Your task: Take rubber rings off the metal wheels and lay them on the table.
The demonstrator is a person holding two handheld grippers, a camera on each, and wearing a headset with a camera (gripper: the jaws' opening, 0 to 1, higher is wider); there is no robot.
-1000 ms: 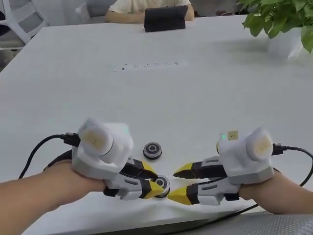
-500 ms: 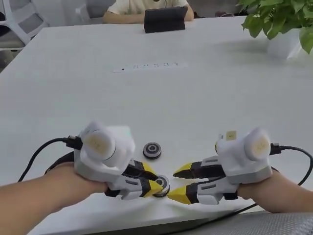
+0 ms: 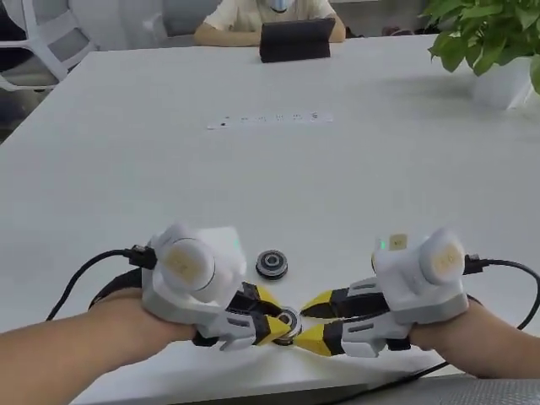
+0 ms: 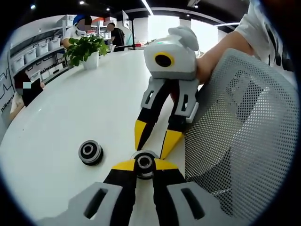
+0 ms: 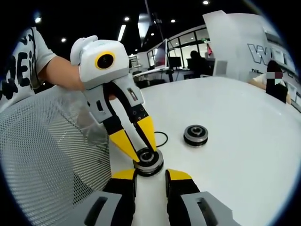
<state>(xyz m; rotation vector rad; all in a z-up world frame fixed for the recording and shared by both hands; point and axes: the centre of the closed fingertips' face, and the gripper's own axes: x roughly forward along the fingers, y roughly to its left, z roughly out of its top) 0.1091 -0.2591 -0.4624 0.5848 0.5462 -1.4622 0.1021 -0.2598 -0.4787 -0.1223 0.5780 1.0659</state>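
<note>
Now: left tongs (image 3: 277, 325) clamped on wheel (image 3: 289, 321)

Wheel sits at the near edge of the bench (image 3: 337, 186), squeezed between both tips. The right tongs (image 3: 310, 319) are partly open, tips right at that wheel's other side, contact unclear. The 2nd wheel (image 3: 272, 263) lies flat just beyond, apart from both.

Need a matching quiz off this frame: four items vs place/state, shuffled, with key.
Items:
1. near wheel
2. far wheel
3. plant
4. right gripper

Place or state:
A. open, pointing at the held wheel
B. far right of the table
C. lying free on the table
D. clamped in the left gripper

Pairs: 1-D, 2-C, 3-B, 4-A
</note>
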